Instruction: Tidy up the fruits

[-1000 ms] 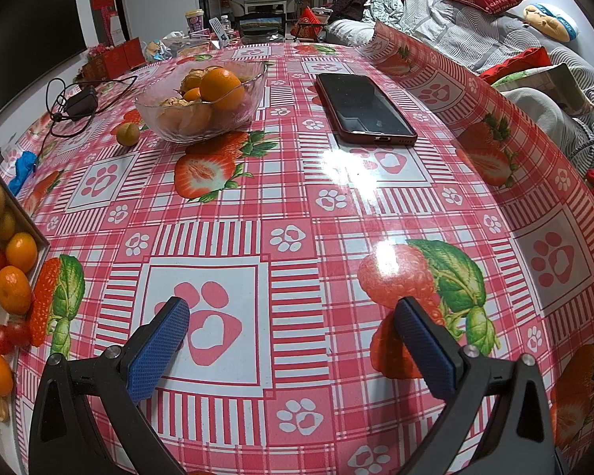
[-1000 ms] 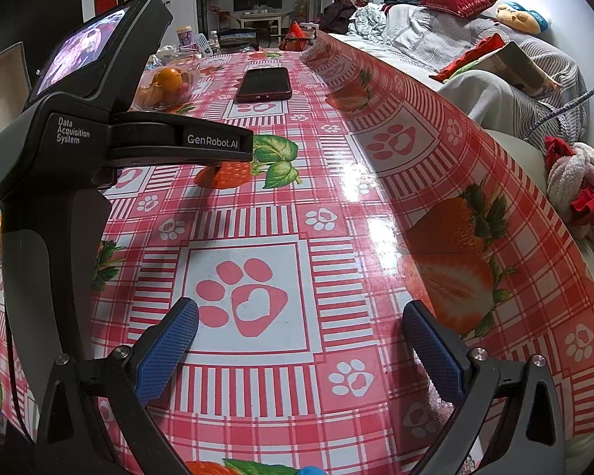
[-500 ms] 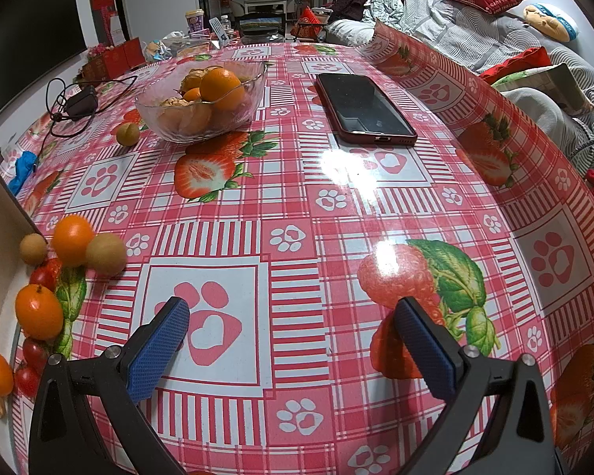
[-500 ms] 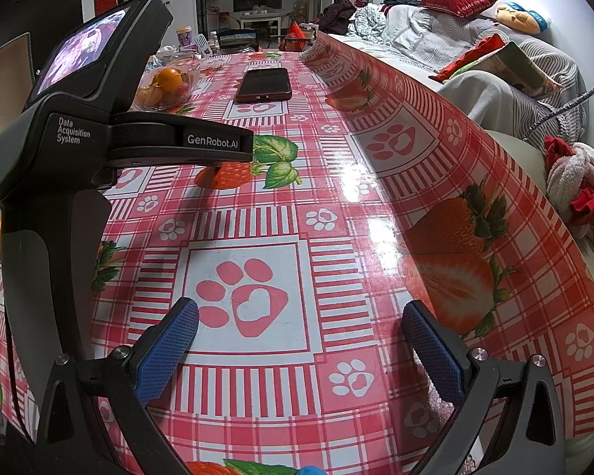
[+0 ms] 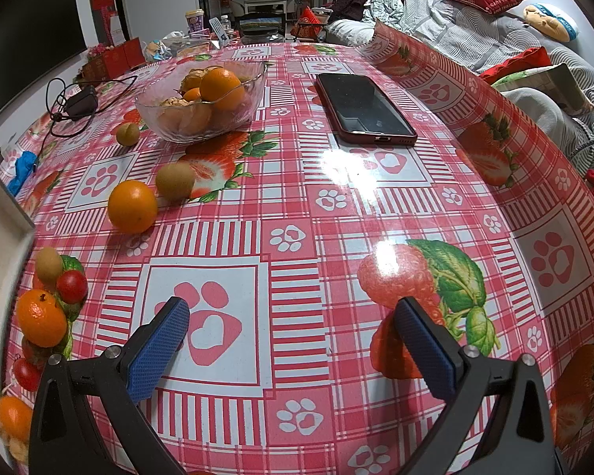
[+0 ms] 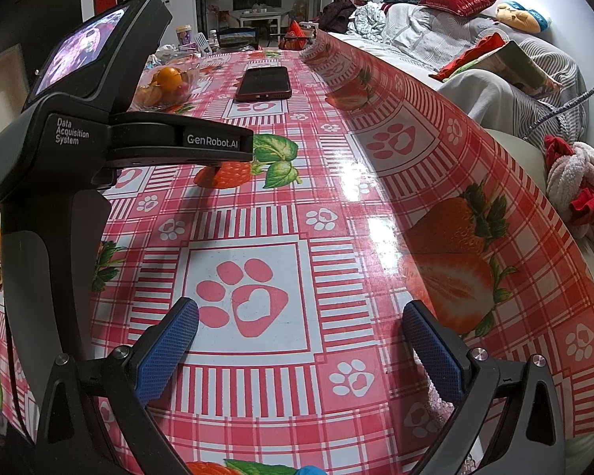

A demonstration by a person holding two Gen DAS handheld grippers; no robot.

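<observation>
In the left wrist view a glass bowl (image 5: 202, 99) with oranges stands far left on the red checked tablecloth. An orange (image 5: 132, 206) and a brown kiwi-like fruit (image 5: 175, 180) lie loose ahead left. More fruit lies at the left edge: a small brown fruit (image 5: 49, 263), a cherry tomato (image 5: 71, 286), a mandarin (image 5: 41, 317). A small yellow fruit (image 5: 128, 133) sits beside the bowl. My left gripper (image 5: 293, 336) is open and empty over the cloth. My right gripper (image 6: 301, 340) is open and empty; the bowl (image 6: 166, 83) shows far left there.
A dark phone (image 5: 364, 105) lies far centre-right. A white box wall (image 5: 0, 213) stands at the left edge. A charger with cable (image 5: 79, 99) lies far left. The left gripper's body (image 6: 75, 150) fills the left of the right wrist view. A sofa (image 6: 475, 63) runs along the right.
The white box at the left has tipped and spilled fruit onto the cloth. The orange and brown fruit have rolled right towards the middle. Both grippers have stayed still.
</observation>
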